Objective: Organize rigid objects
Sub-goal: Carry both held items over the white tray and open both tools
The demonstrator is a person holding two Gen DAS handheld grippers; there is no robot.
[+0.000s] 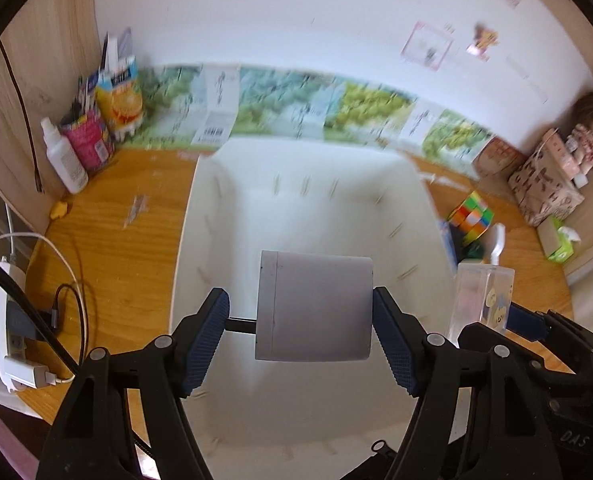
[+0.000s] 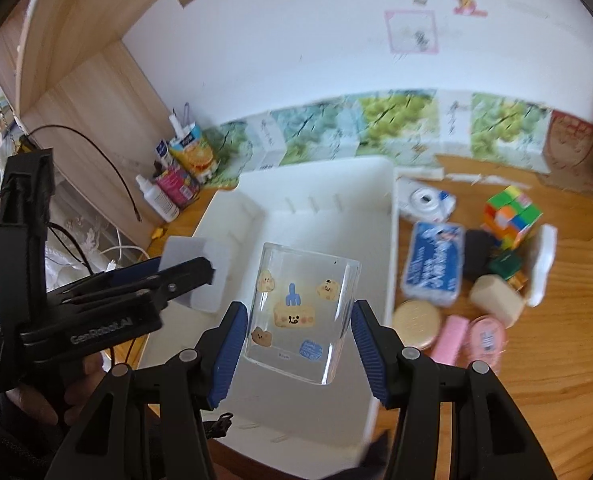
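My left gripper [image 1: 301, 304] is shut on a plain white box [image 1: 314, 306] and holds it over the white tray [image 1: 184, 240]. My right gripper [image 2: 299, 316] is shut on a clear box with cartoon stickers [image 2: 300, 312], also over the tray [image 2: 390, 216]. The left gripper and its white box [image 2: 194, 268] show at the left of the right wrist view. The clear box [image 1: 482, 300] shows at the right of the left wrist view.
Right of the tray lie a Rubik's cube [image 2: 512, 216], a blue tissue pack [image 2: 434, 262], a round tin [image 2: 416, 322], a pink box [image 2: 452, 338] and small items. Bottles and cartons [image 1: 92, 128] stand at the back left. A power strip with cables [image 1: 12, 320] lies left.
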